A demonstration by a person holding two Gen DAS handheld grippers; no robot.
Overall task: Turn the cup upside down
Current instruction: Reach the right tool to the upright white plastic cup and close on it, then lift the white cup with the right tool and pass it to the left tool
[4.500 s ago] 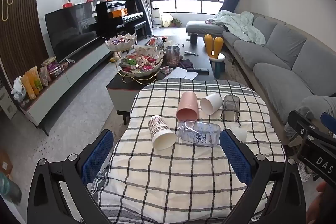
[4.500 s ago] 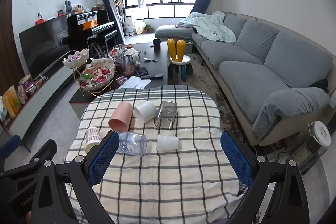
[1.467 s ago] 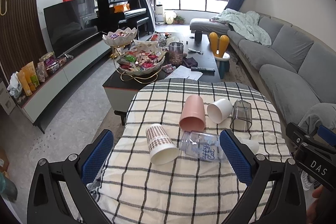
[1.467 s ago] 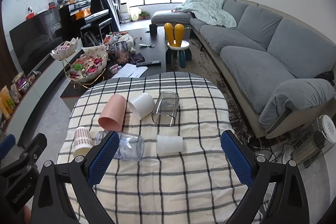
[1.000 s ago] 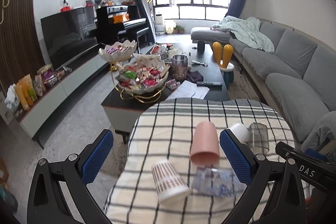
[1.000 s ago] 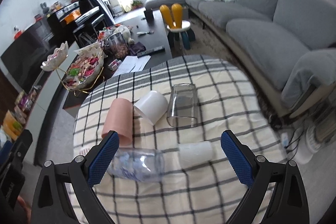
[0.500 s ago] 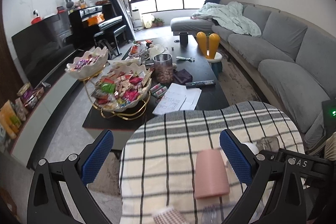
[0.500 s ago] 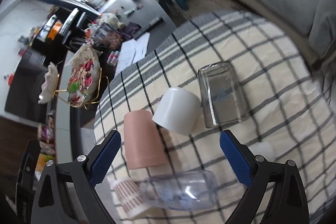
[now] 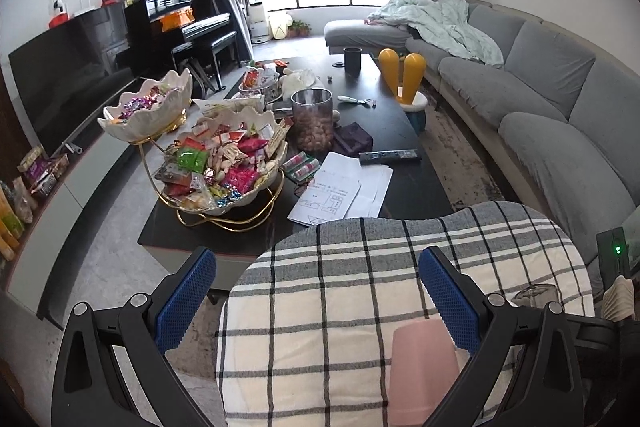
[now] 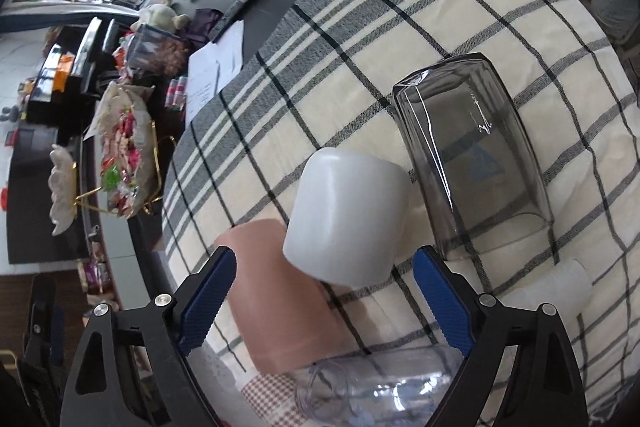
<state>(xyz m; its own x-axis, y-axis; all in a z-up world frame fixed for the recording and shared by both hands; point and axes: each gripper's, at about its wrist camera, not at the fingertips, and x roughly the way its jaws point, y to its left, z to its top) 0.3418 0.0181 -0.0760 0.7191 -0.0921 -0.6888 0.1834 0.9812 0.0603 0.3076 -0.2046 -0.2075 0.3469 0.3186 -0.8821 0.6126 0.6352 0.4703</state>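
Several cups lie on their sides on a checked tablecloth. In the right wrist view a white cup lies between my right gripper's open blue pads, with a pink cup to its left, a smoky clear glass to its right, and a clear printed cup and a small translucent cup nearer. My right gripper is open just above the white and pink cups. My left gripper is open over the cloth, the pink cup by its right finger.
Beyond the round table stands a dark coffee table with tiered snack bowls, a jar, papers and a remote. A grey sofa runs along the right; a TV unit and piano along the left.
My right gripper has dropped down and forward close over the white and pink cups. My left gripper has moved forward and tilted up, so most cups have slid out of its view.
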